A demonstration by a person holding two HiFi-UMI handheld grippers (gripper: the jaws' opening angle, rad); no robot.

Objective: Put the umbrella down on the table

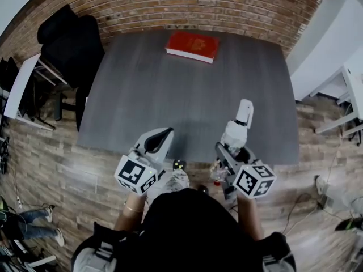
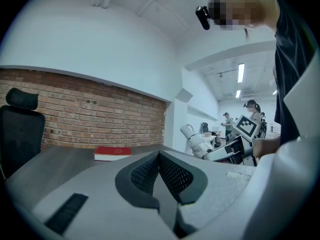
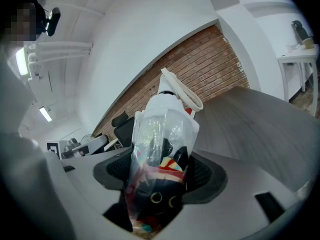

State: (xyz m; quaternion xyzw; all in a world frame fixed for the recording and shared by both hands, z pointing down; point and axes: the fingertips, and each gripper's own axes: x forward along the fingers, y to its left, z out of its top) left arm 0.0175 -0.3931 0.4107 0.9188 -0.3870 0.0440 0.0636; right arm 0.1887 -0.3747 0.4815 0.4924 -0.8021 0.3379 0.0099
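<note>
A folded umbrella (image 3: 162,149) in a clear plastic sleeve, with a white handle and wrist loop, sticks out forward from my right gripper (image 3: 159,170), which is shut on it. In the head view the umbrella (image 1: 238,128) reaches over the near edge of the grey table (image 1: 170,95), with the right gripper (image 1: 229,150) at that edge. My left gripper (image 1: 161,136) hovers at the same edge, to the left, holding nothing. Its black pads (image 2: 159,156) meet at the tip. The left gripper view also shows the umbrella's handle (image 2: 189,132) off to the right.
A red book (image 1: 192,46) lies at the table's far edge near the brick wall. A black office chair (image 1: 71,41) stands at the far left corner, beside a white desk (image 1: 20,86). Another white desk (image 1: 351,89) is on the right. People stand far off (image 2: 250,111).
</note>
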